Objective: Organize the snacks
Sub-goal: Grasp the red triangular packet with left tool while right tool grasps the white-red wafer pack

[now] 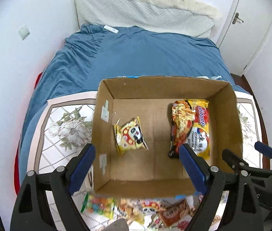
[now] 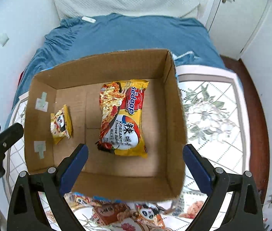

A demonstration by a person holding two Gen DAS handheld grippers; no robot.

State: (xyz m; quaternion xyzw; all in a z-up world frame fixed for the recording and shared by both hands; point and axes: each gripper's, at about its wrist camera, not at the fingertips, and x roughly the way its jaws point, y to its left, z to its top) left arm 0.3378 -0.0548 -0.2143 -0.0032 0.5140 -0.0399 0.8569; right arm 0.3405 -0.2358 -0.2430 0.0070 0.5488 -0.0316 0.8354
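Two packets in box: an open brown cardboard box (image 1: 166, 88) holds a small yellow panda-print snack packet (image 1: 130, 135) towards its left wall and a large yellow and red instant noodle packet (image 1: 190, 127) towards its right wall; the two lie well apart on the box floor.
Box placing: it stands on a white floral-print cloth (image 1: 66, 129) spread over the near end of a bed with a blue sheet (image 1: 136, 57).
Box wall: pale tape patches (image 1: 105, 113) stick to the inside of the left wall.
Loose snacks: a pile of mixed snack packets (image 1: 136, 209) lies on the cloth just beside the near wall of the box, among them a clear bag of coloured sweets (image 1: 97, 206); they are blurred.
Left hand-held gripper (image 1: 137, 161): its blue-padded jaws stand wide apart with nothing between the pads, above the near left part of the box; the small packet shows between them but lower, untouched.
Right hand-held gripper (image 2: 136, 159): jaws spread wide and empty, above the near right part of the box, with the noodle packet lying below and beyond, untouched.
Far end: a white quilted pillow (image 1: 143, 13) lies at the head of the bed, with a small white oblong object (image 1: 111, 28) on the sheet near it.
Right side: a white door with a handle (image 1: 238, 18).
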